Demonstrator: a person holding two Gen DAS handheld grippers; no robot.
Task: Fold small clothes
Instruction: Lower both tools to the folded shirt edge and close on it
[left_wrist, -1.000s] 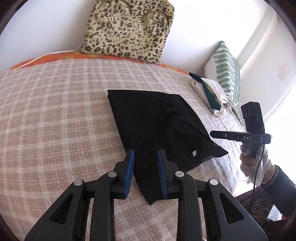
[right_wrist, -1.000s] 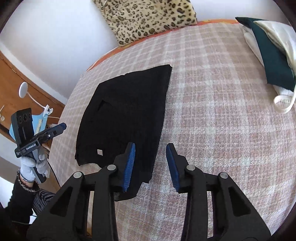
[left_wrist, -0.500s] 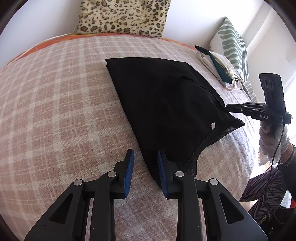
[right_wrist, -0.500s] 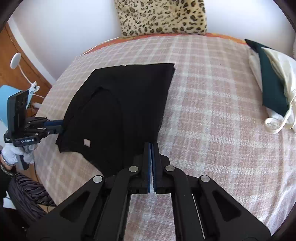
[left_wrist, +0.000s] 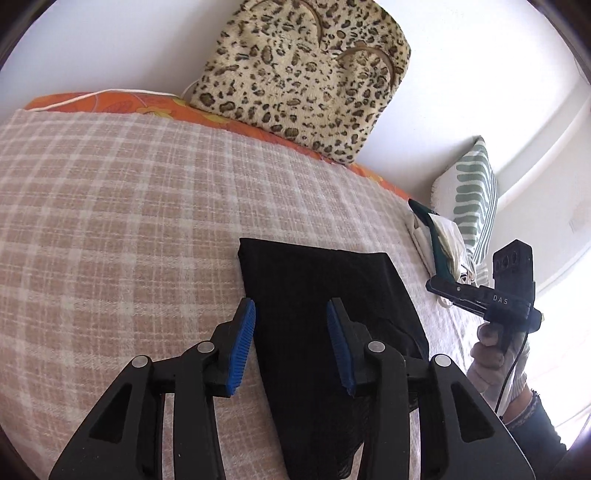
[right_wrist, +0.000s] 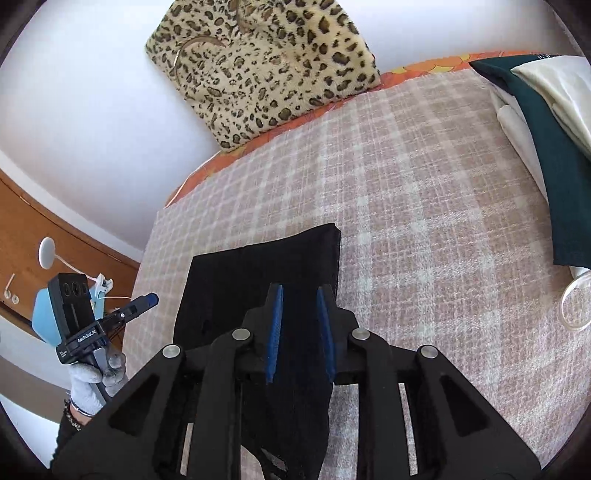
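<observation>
A black garment (left_wrist: 314, 280) lies folded into a narrow strip on the plaid bedcover (left_wrist: 110, 221). My left gripper (left_wrist: 290, 306) hovers over its near left part. Its jaws are opening, and the blue pads stand apart with cloth showing below them, not pinched. In the right wrist view the same garment (right_wrist: 240, 280) runs under my right gripper (right_wrist: 299, 291). Those jaws are also opening, with a gap between the pads and black cloth beneath. A gloved hand holds each gripper: the right gripper (left_wrist: 480, 295) at the garment's right, the left gripper (right_wrist: 110, 321) at its left.
A leopard-print cushion (left_wrist: 303, 74) leans on the white wall behind the bed. A green-striped pillow (left_wrist: 472, 206) and a pile of dark green and cream clothes (right_wrist: 554, 147) lie at the bed's right side. Wooden furniture (right_wrist: 29, 240) stands beyond the left edge.
The garment now lies narrower, and its loose flap with the white label no longer shows. The right jaws shut, then parted. The left jaws spread wider. Both grippers shifted over the garment.
</observation>
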